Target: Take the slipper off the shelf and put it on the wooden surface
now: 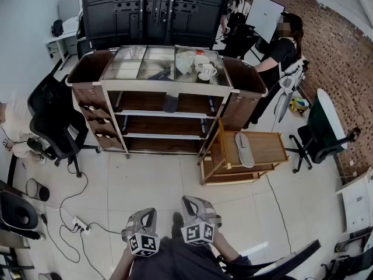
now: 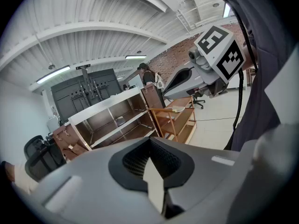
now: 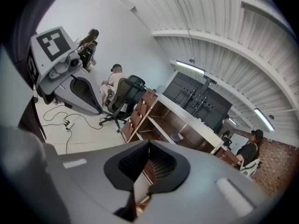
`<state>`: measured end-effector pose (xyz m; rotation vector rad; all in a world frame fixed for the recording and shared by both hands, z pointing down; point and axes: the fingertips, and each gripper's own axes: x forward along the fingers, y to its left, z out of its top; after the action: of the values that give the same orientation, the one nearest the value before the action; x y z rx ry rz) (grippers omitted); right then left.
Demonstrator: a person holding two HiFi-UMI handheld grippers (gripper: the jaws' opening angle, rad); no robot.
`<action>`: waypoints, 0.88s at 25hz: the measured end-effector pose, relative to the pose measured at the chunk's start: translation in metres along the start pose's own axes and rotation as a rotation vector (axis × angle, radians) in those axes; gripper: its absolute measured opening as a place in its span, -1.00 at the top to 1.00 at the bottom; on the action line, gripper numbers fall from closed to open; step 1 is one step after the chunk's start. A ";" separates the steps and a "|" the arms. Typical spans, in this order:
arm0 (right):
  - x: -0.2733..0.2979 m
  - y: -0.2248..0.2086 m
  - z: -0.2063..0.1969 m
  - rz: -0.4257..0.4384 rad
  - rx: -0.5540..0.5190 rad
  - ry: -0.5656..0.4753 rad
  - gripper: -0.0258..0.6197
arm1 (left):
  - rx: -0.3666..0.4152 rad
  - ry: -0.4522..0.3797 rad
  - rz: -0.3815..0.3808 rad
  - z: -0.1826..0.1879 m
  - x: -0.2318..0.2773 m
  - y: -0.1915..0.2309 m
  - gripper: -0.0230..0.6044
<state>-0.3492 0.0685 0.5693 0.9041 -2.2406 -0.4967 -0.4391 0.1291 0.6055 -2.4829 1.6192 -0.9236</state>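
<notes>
Seemingly the placing is done: a pale slipper [image 1: 243,149] already lies flat on the low wooden table [image 1: 274,144] just beside the shelf [image 1: 145,114]. Both the left gripper [image 1: 147,213] and the right gripper [image 1: 191,202] are closed and empty, held near the person's body, well apart from the furniture. A dark item [image 1: 170,103] sits on an upper tier, too small to identify. If it is another slipper, the person should step closer, open one gripper early, and pinch its near edge.

The pale grey slipper [image 1: 243,149] lies flat on the wooden surface [image 1: 271,146], just right of the shelf [image 1: 152,114].
</notes>
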 end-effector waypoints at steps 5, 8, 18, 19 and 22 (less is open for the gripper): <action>0.057 -0.026 -0.003 0.009 -0.010 0.024 0.77 | -0.007 0.002 0.021 0.000 0.040 0.037 0.87; 0.102 -0.043 -0.007 0.024 -0.039 0.033 0.75 | -0.016 0.023 0.031 -0.004 0.068 0.061 0.87; 0.347 -0.161 -0.034 0.067 -0.200 0.088 0.55 | -0.026 0.113 -0.004 0.022 0.238 0.178 0.87; 0.372 -0.170 -0.036 0.076 -0.215 0.096 0.52 | -0.027 0.127 -0.010 0.027 0.255 0.191 0.87; 0.445 -0.188 -0.049 0.112 -0.280 0.124 0.42 | -0.050 0.150 -0.010 0.048 0.298 0.230 0.87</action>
<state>-0.4679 -0.3855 0.6942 0.6442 -2.0331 -0.6637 -0.5216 -0.2408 0.6242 -2.5114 1.6936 -1.1096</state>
